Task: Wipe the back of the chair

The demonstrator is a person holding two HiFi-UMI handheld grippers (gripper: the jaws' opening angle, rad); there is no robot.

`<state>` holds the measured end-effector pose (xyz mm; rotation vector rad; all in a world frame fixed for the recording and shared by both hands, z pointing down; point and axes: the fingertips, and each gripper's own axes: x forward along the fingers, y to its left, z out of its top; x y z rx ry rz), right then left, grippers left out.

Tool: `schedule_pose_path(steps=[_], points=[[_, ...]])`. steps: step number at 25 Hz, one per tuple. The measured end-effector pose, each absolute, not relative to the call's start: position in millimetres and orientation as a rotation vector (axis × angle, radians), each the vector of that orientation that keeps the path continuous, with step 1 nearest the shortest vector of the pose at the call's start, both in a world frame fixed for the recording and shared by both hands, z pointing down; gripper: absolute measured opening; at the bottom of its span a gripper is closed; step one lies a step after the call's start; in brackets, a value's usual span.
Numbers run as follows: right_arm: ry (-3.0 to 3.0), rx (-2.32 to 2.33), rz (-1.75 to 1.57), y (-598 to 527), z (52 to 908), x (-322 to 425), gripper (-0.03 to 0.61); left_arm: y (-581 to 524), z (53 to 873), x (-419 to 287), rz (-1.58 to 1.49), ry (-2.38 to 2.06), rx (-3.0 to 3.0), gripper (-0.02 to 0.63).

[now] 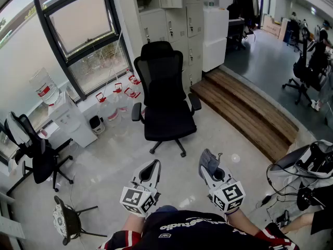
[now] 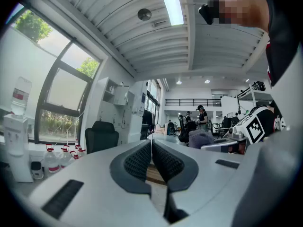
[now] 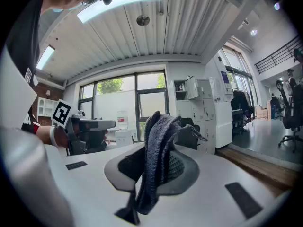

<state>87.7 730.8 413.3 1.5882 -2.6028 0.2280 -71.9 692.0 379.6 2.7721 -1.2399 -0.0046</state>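
Right fingers: the right gripper (image 3: pixel 158 143) is clamped on a dark grey cloth (image 3: pixel 154 174). The folded fabric fills the gap between both ribbed pads, rising above the tips and hanging below them.
Left fingers: the left gripper (image 2: pixel 151 145) has its jaws pressed together with nothing between them.
Pose: both grippers are held side by side, low and close in front of the person's torso. The tips point forward and the marker cubes face the body. In the head view the left gripper sits just beside the right, level with it.
Ahead of the tips: the black office chair (image 1: pixel 164 95) stands well apart from both grippers, straight ahead. Its seat faces them, so neither the fingers nor the cloth touch it.
Beyond the chair: a window (image 1: pixel 83 22) to the left of the tips and white lockers (image 1: pixel 177 14) behind the backrest.
Hard to see: the rear face of the backrest is turned away. In the right gripper view the cloth covers most of the chair.
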Motion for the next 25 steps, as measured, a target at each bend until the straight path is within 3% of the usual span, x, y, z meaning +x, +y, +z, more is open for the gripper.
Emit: schedule_pose_path(steps=[25], points=[[-2.617, 1.572, 0.248, 744, 424, 98, 0.074, 707, 389, -56, 0.037, -1.242, 2.759, 0.028]])
